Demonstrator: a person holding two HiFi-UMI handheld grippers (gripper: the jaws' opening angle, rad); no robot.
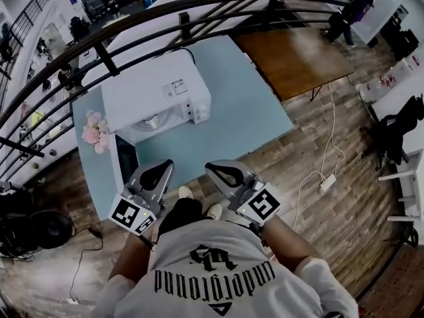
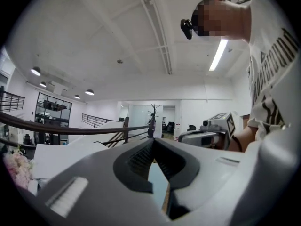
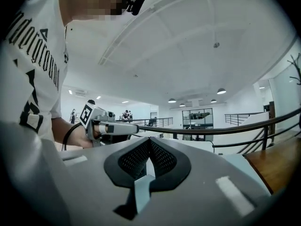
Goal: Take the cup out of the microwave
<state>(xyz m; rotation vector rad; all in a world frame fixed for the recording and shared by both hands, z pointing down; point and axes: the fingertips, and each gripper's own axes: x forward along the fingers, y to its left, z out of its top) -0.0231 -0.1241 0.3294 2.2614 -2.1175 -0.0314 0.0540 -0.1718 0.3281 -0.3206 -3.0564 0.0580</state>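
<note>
Approach stage. Left tool (image 1: 159,172) and right tool (image 1: 218,172) both pinched shut and empty, held level just in front of the microwave (image 1: 156,88) on the blue surface (image 1: 245,111). Door (image 1: 126,159) apparently open; cup (image 1: 152,120) probably the pale shape inside (hard to confirm). Next: widen one tool, reach in.

We see a wood-plank floor (image 1: 311,151) under a light-blue table (image 1: 245,105) and a brown wooden table (image 1: 298,58) just beside it, a dark curved railing (image 3: 196,129) behind, white ceiling (image 3: 188,46) with round lamps (image 3: 221,91) (plus one strip light (image 2: 218,55)).
</note>
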